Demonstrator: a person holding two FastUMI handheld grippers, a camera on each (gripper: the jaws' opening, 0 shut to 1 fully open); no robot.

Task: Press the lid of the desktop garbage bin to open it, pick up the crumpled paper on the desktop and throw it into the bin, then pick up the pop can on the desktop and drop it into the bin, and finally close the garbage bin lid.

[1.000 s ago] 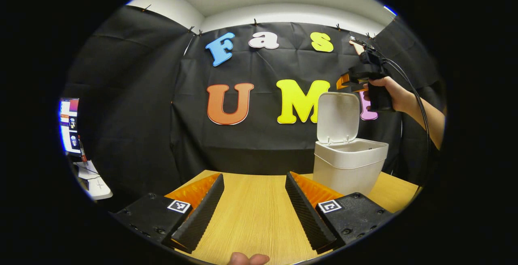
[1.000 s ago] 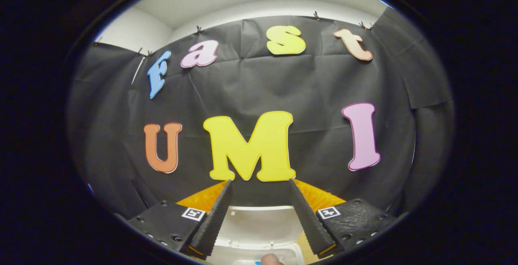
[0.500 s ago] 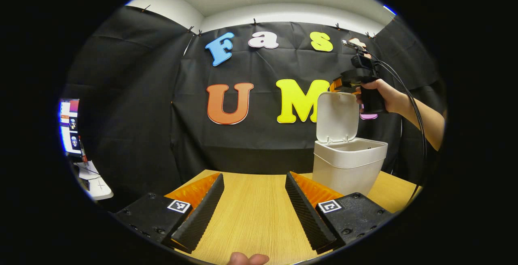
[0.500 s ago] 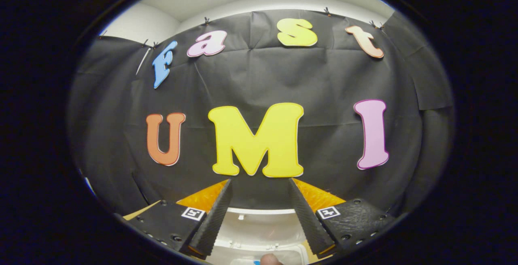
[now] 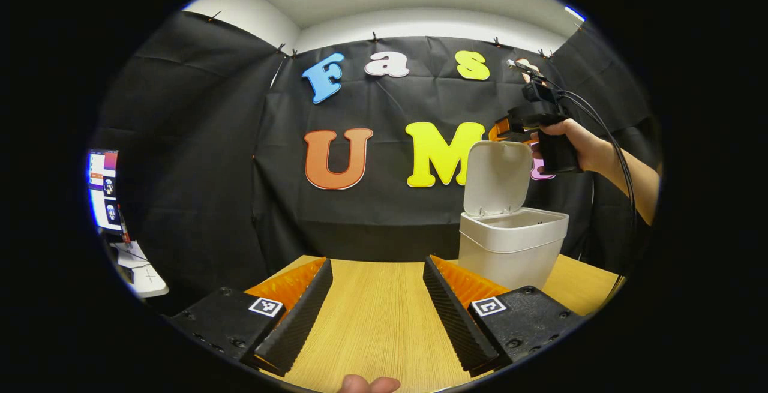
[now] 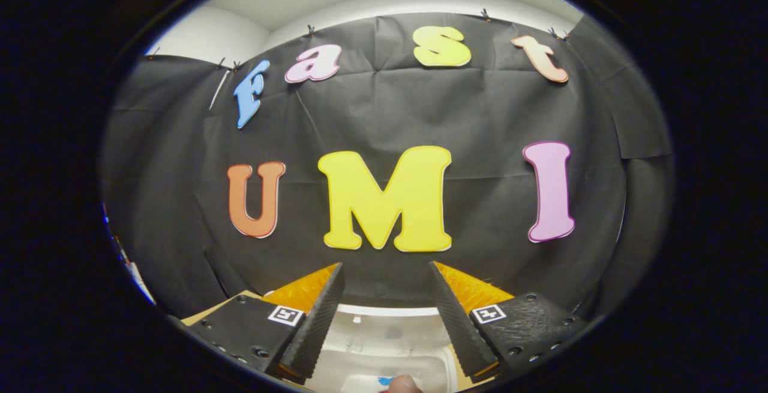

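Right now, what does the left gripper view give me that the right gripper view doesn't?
Left gripper view: the whole white bin standing on the wooden table, and the right gripper, held by a hand, just behind the raised lid's top edge. A monitor at far left.

Right gripper view: looking down past its own open fingers onto the lid's inner face.

Both: the lid up, and each gripper open and empty.

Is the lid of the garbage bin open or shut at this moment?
Open. In the left gripper view the lid stands upright on its hinge behind the garbage bin, whose mouth is uncovered.
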